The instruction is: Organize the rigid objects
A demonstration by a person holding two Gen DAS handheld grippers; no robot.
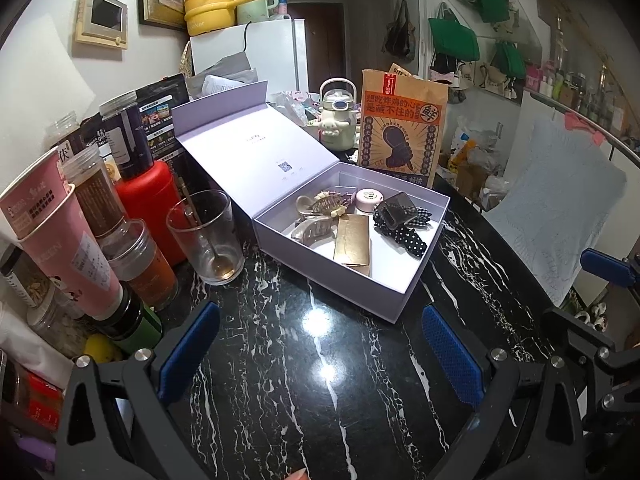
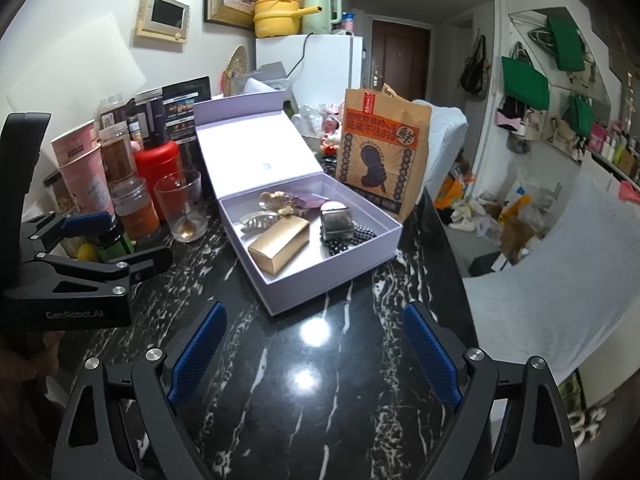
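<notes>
A lavender box (image 1: 394, 290) (image 2: 280, 296) stands open on the black marble table, its lid (image 1: 256, 136) (image 2: 256, 152) tilted back. Inside lie a gold case (image 1: 352, 242) (image 2: 280, 246), hair claws (image 1: 312, 230) (image 2: 256, 220), a round pink tin (image 1: 368, 199), a dark claw clip (image 1: 396, 208) (image 2: 336, 222) and a polka-dot bow (image 1: 408, 238). My left gripper (image 1: 320, 354) is open and empty, just in front of the box. My right gripper (image 2: 314, 354) is open and empty, also in front of the box. The left gripper also shows at the left of the right wrist view (image 2: 96, 240).
A glass with a spoon (image 1: 206, 236) (image 2: 182, 206), a red canister (image 1: 146, 204) (image 2: 158, 168), jars and pink cups (image 1: 60, 236) crowd the table's left. A brown paper bag (image 1: 402, 128) (image 2: 380, 152) and a white toy kettle (image 1: 338, 120) stand behind the box. The table's edge runs along the right.
</notes>
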